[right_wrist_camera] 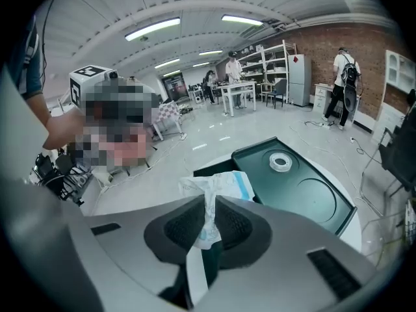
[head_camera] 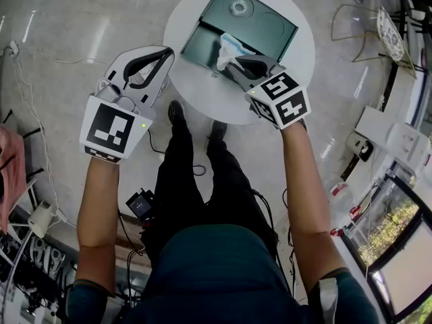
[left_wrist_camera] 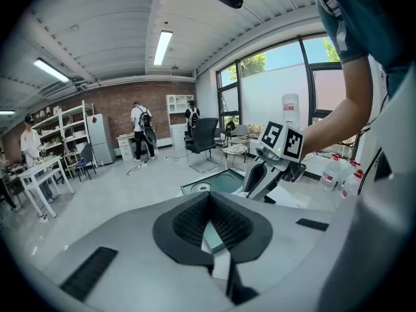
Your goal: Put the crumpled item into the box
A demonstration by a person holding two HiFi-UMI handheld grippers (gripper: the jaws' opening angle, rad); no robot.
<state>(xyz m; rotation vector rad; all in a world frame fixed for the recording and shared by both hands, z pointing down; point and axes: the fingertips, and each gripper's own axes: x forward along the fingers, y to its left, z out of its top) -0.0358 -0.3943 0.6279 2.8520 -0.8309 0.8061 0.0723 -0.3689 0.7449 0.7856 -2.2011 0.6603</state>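
— Where's the crumpled item (head_camera: 228, 48)?
— Pinched in the right claw (head_camera: 234, 65), over the green box (head_camera: 200, 44) at the far edge of the round white surface (head_camera: 216, 98).
— The left claw (head_camera: 159, 58)?
— Jaws together, empty, beside the surface's left edge, above the glossy floor (head_camera: 67, 32).

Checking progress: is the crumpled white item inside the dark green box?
Out: crumpled white item pinched in the right tool, over the dark green box.

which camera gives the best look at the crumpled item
The right gripper view: the crumpled item sits at the centre, pinched in the right tool by the box. The head view shows it small, partly behind that tool. In the left gripper view it can't be made out.
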